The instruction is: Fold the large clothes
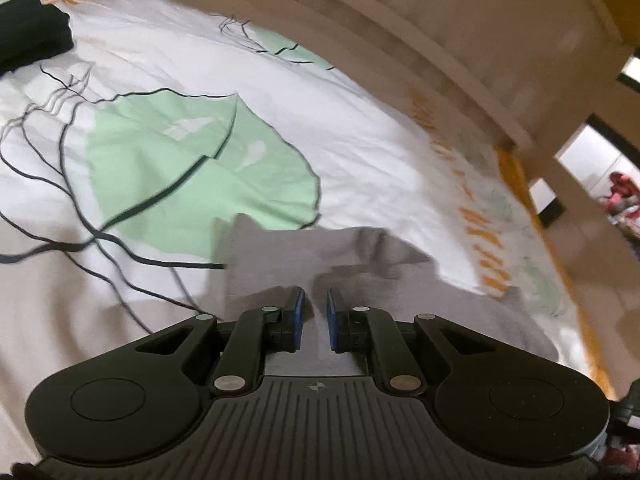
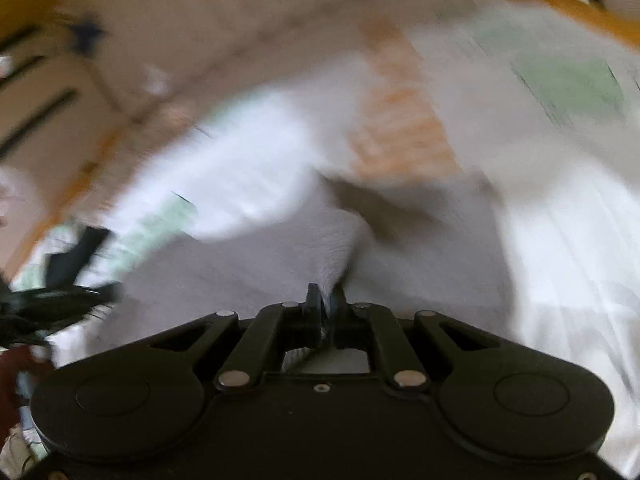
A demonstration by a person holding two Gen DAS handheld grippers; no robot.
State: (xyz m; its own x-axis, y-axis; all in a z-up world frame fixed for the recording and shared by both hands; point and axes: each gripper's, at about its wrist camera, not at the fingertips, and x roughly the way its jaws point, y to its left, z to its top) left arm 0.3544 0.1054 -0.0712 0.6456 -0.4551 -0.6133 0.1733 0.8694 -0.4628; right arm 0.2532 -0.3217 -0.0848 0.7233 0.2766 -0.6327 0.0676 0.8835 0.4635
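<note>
While the left gripper [image 1: 315, 304] hangs over the bed, its two blue pads [image 1: 297, 320] stand a little apart with nothing between them. Right under it lies a grey cloth [image 1: 360, 256]. The cloth rests on a white sheet [image 1: 340, 112] with big green leaves [image 1: 192, 168] and thin black lines. It is bumpy and wrinkled at its far end, and one side runs toward the sheet's orange trim [image 1: 484, 248] near the bed's edge. Far off in the top left corner sits a dark folded cloth [image 1: 32, 28], well apart from the grey one. A pale wall [image 1: 500, 20] curves behind the bed.

In the right wrist view everything is blurry. The right gripper [image 2: 326, 304] has its fingers squeezed together on a fold of the grey cloth [image 2: 280, 264]. The cloth rises in a ridge from the pinch and spreads out to both sides on the sheet [image 2: 248, 160]. At the left edge a dark shape shows, too smeared to tell what it is.
</note>
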